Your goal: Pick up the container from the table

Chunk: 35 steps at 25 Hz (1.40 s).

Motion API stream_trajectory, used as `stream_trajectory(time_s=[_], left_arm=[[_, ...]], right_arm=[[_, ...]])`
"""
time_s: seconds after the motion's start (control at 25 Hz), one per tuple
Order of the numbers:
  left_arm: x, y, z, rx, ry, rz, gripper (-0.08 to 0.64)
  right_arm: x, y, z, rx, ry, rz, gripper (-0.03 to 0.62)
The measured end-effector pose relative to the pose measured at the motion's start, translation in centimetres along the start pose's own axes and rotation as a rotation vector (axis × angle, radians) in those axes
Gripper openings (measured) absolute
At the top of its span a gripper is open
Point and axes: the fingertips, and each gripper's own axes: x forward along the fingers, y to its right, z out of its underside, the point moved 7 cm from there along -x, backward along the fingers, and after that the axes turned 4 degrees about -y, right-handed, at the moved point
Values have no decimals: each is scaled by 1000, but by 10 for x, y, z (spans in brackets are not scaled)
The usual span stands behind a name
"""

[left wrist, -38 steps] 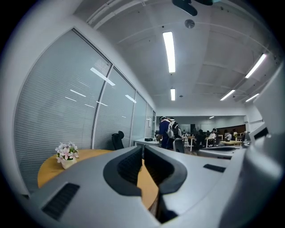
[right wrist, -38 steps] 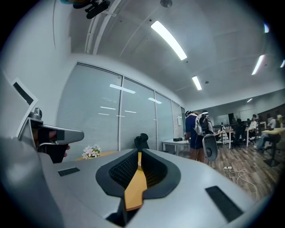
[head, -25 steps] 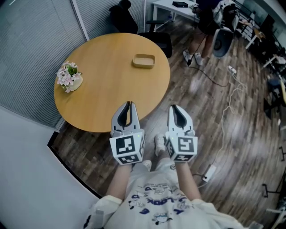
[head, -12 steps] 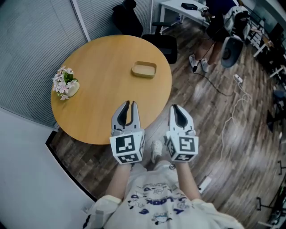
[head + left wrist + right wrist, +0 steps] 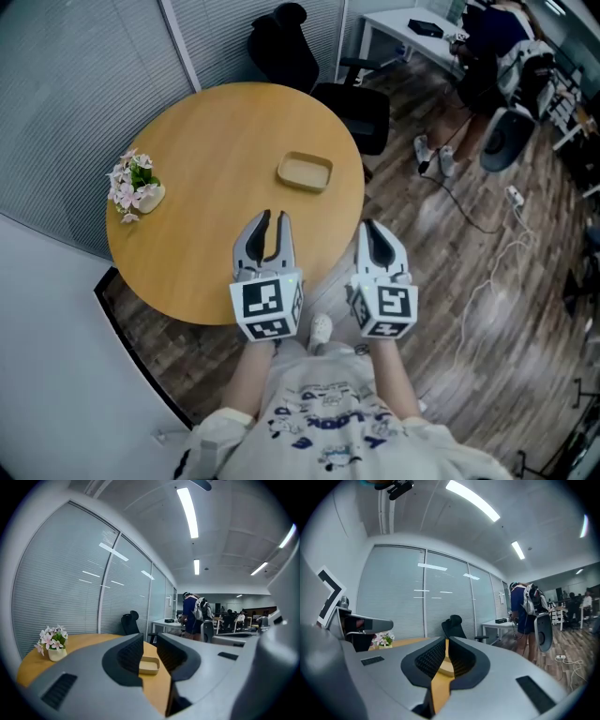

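Observation:
The container [image 5: 305, 172] is a shallow tan tray, lying empty on the right half of the round wooden table [image 5: 216, 141]. My left gripper [image 5: 269, 218] hovers over the table's near edge, well short of the container, with its jaws a little apart and nothing between them. In the left gripper view the container [image 5: 149, 666] shows through the gap of the left gripper [image 5: 150, 641]. My right gripper [image 5: 368, 227] hangs beyond the table's edge, over the floor. In the right gripper view the right gripper [image 5: 446, 642] has its jaws closed to a thin slit.
A small pot of pink flowers [image 5: 134, 186] stands at the table's left edge. Two black office chairs [image 5: 349, 101] sit behind the table by a glass wall with blinds. A person [image 5: 490, 52] stands at a white desk [image 5: 405, 25]. Cables [image 5: 487, 239] trail across the wood floor.
The table and container have come nearer and lower in the head view as the person stepped closer. Both grippers keep the same pose and jaw gap.

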Motion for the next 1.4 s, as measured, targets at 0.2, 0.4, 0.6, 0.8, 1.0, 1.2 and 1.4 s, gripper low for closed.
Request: stream_trajectory(time_s=[0.2,0.4,0.6,0.8,1.0,1.2,1.4], left_arm=[[26,0,0,-10,-15,-44,72],[49,5,-2,-15,-40,-69,78],[71,-2,4,-11,-64,-75,83],[93,-9,5,-22,-90,-74,83],[123,-20,3,-26,-112,-61,83],[156,-32,4,-36,-145,-47,83],[188,-48,15,-50,-184,-46,83]], right_arm=[[29,15,1,8,-17,-43,23],[50,32,3,15,-40,-70,20],[72,33,9,25,-52,-89,15],[92,39,10,14,-83,-87,11],[118,44,11,8,-108,-65,7],[146,46,12,17,-125,-70,6],[171,45,26,12,-175,-79,5]])
